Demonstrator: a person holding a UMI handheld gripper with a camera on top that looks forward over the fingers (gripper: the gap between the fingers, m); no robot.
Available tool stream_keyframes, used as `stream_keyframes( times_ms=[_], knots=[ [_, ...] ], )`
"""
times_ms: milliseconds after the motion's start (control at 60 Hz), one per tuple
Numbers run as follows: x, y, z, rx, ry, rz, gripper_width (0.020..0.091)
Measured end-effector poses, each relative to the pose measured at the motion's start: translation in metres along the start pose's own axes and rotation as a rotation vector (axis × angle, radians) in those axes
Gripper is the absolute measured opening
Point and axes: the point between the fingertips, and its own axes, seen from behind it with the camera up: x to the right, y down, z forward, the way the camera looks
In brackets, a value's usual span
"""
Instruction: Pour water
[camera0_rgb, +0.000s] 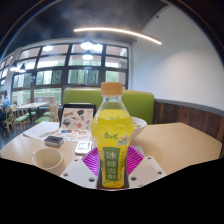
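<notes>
A plastic bottle (111, 135) with an orange cap, a green and yellow label and pale yellow drink stands upright between my fingers, held above the table. My gripper (111, 166) is shut on the bottle, its magenta pads (93, 161) pressing on both sides of the lower label. A paper cup (47, 159) stands on the wooden table (175, 142), to the left of the bottle and a little beyond my left finger. The cup's inside is not visible.
A white bowl (137, 123) sits behind the bottle on the right. A box with a printed picture (76, 119), papers (42, 130) and a small white object (83, 146) lie left of the bottle. A green bench back (140, 101) and windows lie beyond.
</notes>
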Motion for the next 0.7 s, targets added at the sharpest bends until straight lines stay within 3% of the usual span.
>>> stream_keyframes(
  times_ms=[150,200,233,267,350,417,700],
  knots=[
    [0.011,0.008,-0.006,-0.012,0.001,0.113,0.0307],
    [0.011,0.009,-0.007,-0.02,-0.001,0.115,0.0372],
    [0.009,0.006,-0.005,-0.027,-0.004,0.113,0.0472],
    [0.009,0.01,-0.008,-0.041,-0.006,0.108,0.0489],
    [0.007,0.013,-0.019,-0.066,-0.024,0.113,0.0864],
    [0.014,0.006,-0.035,-0.054,0.003,0.098,0.0804],
    [-0.009,-0.036,-0.181,-0.02,0.028,0.08,0.0829]
  ],
)
